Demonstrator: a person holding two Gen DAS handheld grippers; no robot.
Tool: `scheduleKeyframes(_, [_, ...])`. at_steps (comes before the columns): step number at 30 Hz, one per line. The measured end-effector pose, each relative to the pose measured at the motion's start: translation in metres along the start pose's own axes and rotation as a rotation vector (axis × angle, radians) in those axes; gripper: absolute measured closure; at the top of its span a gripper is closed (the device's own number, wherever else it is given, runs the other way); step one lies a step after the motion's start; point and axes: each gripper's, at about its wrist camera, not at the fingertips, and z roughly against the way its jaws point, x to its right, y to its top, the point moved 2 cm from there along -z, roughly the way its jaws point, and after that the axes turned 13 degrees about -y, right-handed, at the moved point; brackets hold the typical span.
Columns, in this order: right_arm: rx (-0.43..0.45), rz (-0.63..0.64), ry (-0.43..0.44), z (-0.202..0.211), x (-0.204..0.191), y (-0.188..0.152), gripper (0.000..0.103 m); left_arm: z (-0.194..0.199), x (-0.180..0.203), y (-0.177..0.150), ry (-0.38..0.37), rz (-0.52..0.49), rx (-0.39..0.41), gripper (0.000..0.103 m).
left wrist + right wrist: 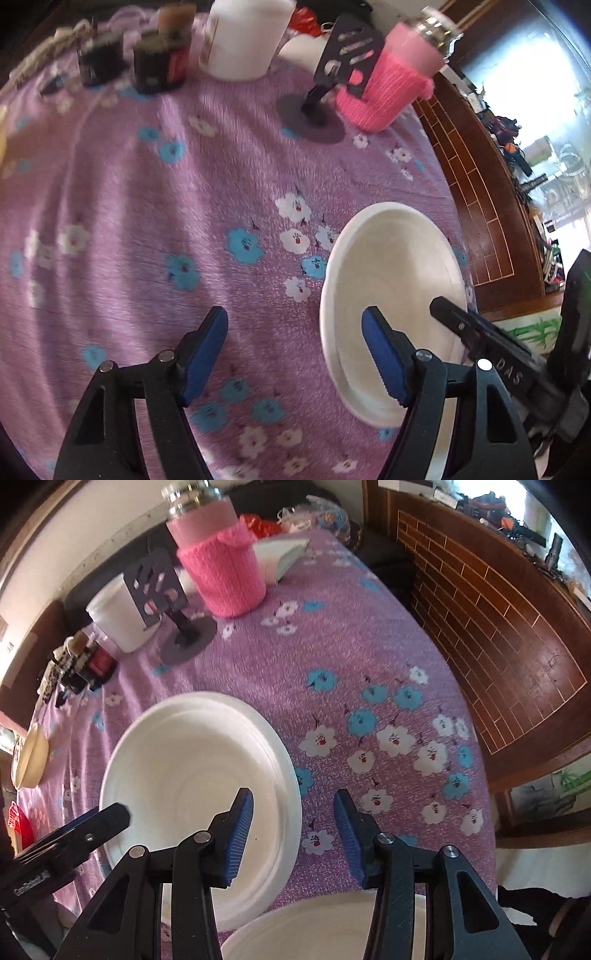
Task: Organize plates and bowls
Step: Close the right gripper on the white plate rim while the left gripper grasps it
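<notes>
Left wrist view: the left tool (295, 354) is tilting steeply down over the tabletop (155, 221), which is wearing a purple flowered cloth. Its blue pads (205, 354) are standing well apart with only cloth between them. The right-hand pad is hanging over the near rim of a white plate (391, 288); whether it is touching the plate I cannot tell. A black finger of the right tool (476, 328) is reaching in over the plate's far-right side. Along the far edge are standing a pink knitted-sleeve bottle (391, 85), a black stand (325, 92), a white tub (243, 40) and two dark jars (159, 62). The view is blurring.

Right wrist view: the right tool (293, 834) is also pointing sharply downward, pads parted to a moderate gap and gripping nothing. The plate's right rim (288, 782) is lying just at the gap's left side, with the left-hand pad over the plate's inside and the other over cloth. The left tool's black finger (103, 819) is showing over the plate's left edge. A second white plate (314, 930) is peeking in at the bottom, under the tool. A cream bowl (31, 757) is sitting at the far-left tabletop edge.
</notes>
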Motion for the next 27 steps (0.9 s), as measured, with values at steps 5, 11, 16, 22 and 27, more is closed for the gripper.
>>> scheduleKeyframes(5, [-0.013, 0.013, 0.021, -0.003, -0.007, 0.0, 0.073, -0.01, 0.006, -0.006, 0.008, -0.031, -0.012, 0.029])
scheduleKeyframes(11, [0.024, -0.013, 0.051, 0.003, -0.007, -0.003, 0.088, -0.013, 0.011, -0.008, -0.027, -0.066, -0.058, 0.082])
scheduleKeyframes(16, [0.048, -0.016, 0.06, 0.012, -0.014, -0.007, 0.089, 0.0, 0.014, -0.012, -0.01, -0.103, -0.019, 0.088])
scheduleKeyframes(22, [0.081, -0.006, 0.124, 0.03, -0.03, -0.018, 0.09, 0.035, 0.003, -0.024, 0.009, -0.111, 0.056, 0.088])
scheduleKeyframes(27, [0.114, 0.035, 0.158, 0.05, -0.061, -0.036, 0.09, 0.07, -0.02, -0.042, 0.029, -0.101, 0.111, 0.088])
